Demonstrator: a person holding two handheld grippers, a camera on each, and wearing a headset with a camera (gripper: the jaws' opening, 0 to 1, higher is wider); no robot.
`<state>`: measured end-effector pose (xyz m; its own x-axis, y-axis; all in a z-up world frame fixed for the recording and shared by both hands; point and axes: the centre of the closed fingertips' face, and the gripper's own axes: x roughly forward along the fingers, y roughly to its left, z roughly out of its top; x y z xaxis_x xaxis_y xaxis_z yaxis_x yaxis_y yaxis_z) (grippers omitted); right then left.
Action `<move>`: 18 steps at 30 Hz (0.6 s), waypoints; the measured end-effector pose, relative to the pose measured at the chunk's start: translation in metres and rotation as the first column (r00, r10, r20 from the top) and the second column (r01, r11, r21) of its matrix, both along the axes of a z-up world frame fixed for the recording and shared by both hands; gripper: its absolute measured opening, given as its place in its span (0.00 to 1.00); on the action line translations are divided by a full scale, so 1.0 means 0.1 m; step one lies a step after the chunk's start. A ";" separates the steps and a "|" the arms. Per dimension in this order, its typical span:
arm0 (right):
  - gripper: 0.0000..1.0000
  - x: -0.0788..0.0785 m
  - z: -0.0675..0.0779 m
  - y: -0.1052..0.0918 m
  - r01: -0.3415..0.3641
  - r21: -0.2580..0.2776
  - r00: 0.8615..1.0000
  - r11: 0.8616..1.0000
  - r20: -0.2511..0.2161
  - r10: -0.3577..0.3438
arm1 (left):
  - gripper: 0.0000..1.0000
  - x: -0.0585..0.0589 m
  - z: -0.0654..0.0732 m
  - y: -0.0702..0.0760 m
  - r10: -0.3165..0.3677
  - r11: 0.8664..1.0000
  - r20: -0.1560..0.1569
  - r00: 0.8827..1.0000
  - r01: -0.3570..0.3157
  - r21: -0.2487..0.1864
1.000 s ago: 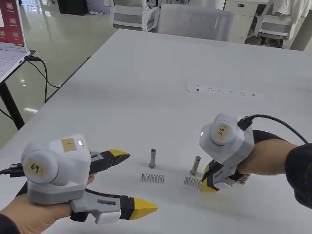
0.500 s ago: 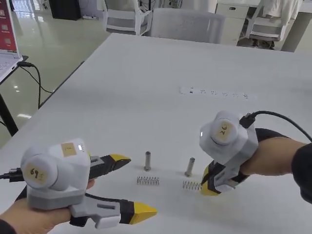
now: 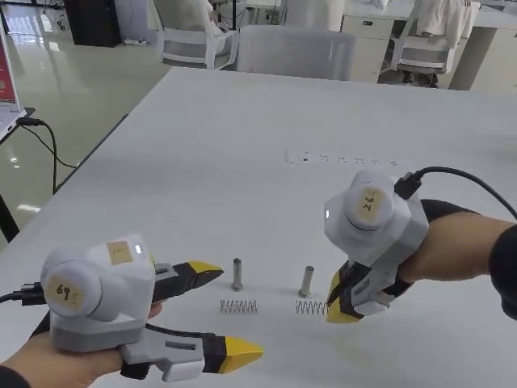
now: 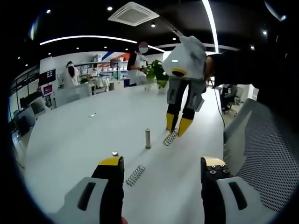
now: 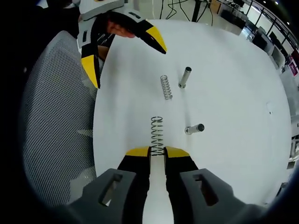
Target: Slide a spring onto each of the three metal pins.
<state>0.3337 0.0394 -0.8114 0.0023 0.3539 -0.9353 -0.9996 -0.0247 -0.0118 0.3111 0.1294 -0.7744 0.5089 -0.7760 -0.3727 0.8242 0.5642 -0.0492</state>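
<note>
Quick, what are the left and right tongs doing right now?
Left tongs: open, holding nothing.
Right tongs: closed on the end of a spring lying on the table.

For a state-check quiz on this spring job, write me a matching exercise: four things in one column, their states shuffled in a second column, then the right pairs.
Things:
1. left gripper
2. right gripper
3. loose spring
4. pin beside the loose spring

States:
A. shut on the end of the other spring
B. standing upright, nothing on it
C. open, holding nothing
D. lying flat on the table

Pairs: 1-C, 2-A, 3-D, 4-B.
</note>
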 end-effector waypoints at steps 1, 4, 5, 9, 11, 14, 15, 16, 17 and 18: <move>0.13 -0.01 0.01 0.00 -0.002 -0.001 1.000 1.000 -0.002 0.002 | 0.63 0.00 0.00 -0.01 -0.005 1.000 0.000 1.000 0.005 -0.001; 0.13 -0.04 0.03 0.03 -0.012 -0.001 1.000 1.000 0.003 0.012 | 0.61 -0.02 -0.01 -0.06 -0.024 1.000 0.002 1.000 0.024 0.004; 0.13 -0.06 0.04 0.04 -0.016 0.000 1.000 1.000 -0.001 0.016 | 0.60 -0.03 -0.01 -0.08 -0.033 0.999 0.002 0.999 0.033 0.006; 0.13 -0.11 0.06 0.08 -0.029 0.003 1.000 1.000 -0.001 0.029 | 0.54 -0.05 -0.02 -0.15 -0.061 0.998 0.006 0.998 0.061 0.014; 0.13 -0.13 0.07 0.09 -0.037 0.002 0.999 0.999 0.000 0.037 | 0.53 -0.05 -0.02 -0.17 -0.070 0.997 0.009 0.998 0.069 0.017; 0.13 -0.16 0.09 0.12 -0.050 0.007 0.999 0.999 0.001 0.050 | 0.50 -0.06 -0.01 -0.21 -0.082 0.996 0.011 0.997 0.082 0.016; 0.13 -0.17 0.10 0.13 -0.053 0.008 0.999 0.999 0.001 0.053 | 0.50 -0.07 -0.02 -0.22 -0.088 0.996 0.011 0.996 0.088 0.016; 0.13 -0.17 0.10 0.13 -0.056 0.009 0.998 0.998 0.003 0.056 | 0.49 -0.07 -0.02 -0.23 -0.093 0.996 0.011 0.996 0.093 0.018; 0.13 -0.18 0.11 0.15 -0.061 0.013 0.998 0.998 0.006 0.061 | 0.49 -0.08 -0.02 -0.25 -0.099 0.995 0.012 0.995 0.099 0.021; 0.13 -0.19 0.11 0.16 -0.063 0.015 0.998 0.998 0.004 0.063 | 0.48 -0.08 -0.02 -0.26 -0.103 0.994 0.012 0.995 0.102 0.023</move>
<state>0.3144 0.0555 -0.7999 -0.0168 0.3679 -0.9297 -0.9961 -0.0872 -0.0166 0.3033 0.1037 -0.7768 0.4322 -0.8157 -0.3844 0.8782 0.4776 -0.0259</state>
